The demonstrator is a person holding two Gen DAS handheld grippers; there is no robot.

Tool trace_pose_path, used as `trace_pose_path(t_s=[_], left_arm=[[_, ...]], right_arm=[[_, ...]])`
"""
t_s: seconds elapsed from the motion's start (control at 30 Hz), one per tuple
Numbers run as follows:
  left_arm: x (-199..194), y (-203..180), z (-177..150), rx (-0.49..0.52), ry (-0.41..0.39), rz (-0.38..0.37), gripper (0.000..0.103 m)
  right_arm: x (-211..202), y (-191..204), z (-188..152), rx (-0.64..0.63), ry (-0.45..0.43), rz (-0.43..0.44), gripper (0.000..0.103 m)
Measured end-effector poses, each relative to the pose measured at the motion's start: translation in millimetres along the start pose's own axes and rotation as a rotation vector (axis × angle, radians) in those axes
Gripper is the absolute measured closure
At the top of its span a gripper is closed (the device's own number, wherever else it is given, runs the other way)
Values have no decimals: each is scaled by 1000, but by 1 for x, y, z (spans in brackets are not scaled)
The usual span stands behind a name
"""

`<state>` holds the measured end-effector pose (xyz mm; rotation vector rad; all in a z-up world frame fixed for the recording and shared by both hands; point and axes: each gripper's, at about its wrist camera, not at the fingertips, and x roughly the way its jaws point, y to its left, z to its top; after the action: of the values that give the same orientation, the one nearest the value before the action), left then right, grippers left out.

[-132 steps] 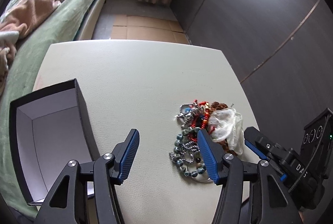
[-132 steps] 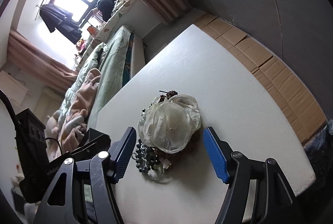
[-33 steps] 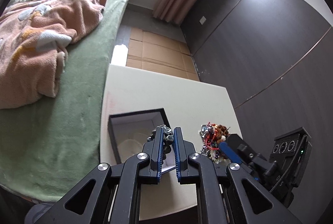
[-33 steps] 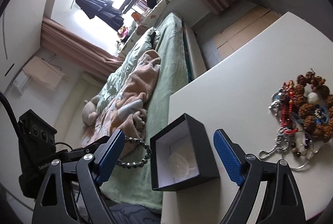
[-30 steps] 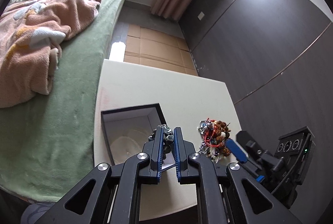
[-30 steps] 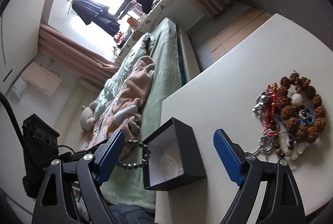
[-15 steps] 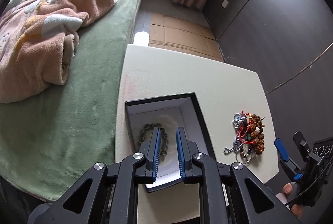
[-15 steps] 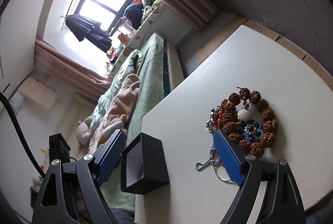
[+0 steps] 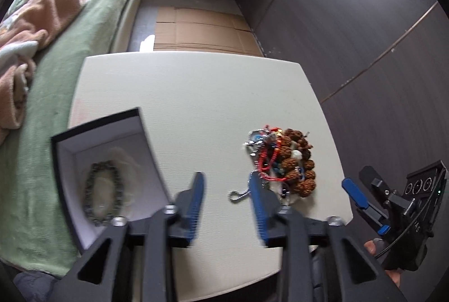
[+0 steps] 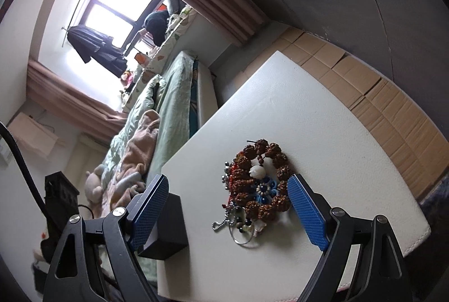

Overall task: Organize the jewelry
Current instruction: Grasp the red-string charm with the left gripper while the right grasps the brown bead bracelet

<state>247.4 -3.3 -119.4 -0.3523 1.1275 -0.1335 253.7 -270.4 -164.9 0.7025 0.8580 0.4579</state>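
Currently your left gripper (image 9: 226, 199) is opening, nothing btwn its jaws, over bare white table (image 9: 196, 94). Your right gripper (image 10: 228, 208) stands wide, empty, jewelry pile (image 10: 256, 186) lying ahead btwn its fingers. Grey bead bracelet (image 9: 103, 193) sits inside black gift box (image 9: 67, 178), table's left edge.

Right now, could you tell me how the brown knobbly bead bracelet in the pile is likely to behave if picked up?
The brown knobbly bead bracelet would probably hang limp, being strung beads. It may drag the red cord and the silver chain tangled against it. Its rough beads likely grip well.
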Motion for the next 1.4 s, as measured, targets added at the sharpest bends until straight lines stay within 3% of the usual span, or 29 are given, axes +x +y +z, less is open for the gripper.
trace_pose_path(t_s=[0.03,0.57,0.73,0.8,0.87,1.23,1.4], left_arm=[[3,-5,0,1,-4,-6,46],[66,-47,-7,28,87,0,48],[81,-56,-7,34,103,13,64],[83,-58,-7,37,100,9,75],[84,-58,-6,43,103,18,99],[49,-46,-3,20,36,-13,100],[21,-37,4,-2,-9,-52,100]], right_arm=[[0,-3,0,11,9,-2,16],[4,-58,9,181,24,-1,16],[7,-61,9,185,37,-10,16],[9,-63,9,193,43,-13,16],[10,-63,9,195,44,-12,16],[19,-55,6,143,65,-48,17],[29,-48,2,104,96,-80,35]])
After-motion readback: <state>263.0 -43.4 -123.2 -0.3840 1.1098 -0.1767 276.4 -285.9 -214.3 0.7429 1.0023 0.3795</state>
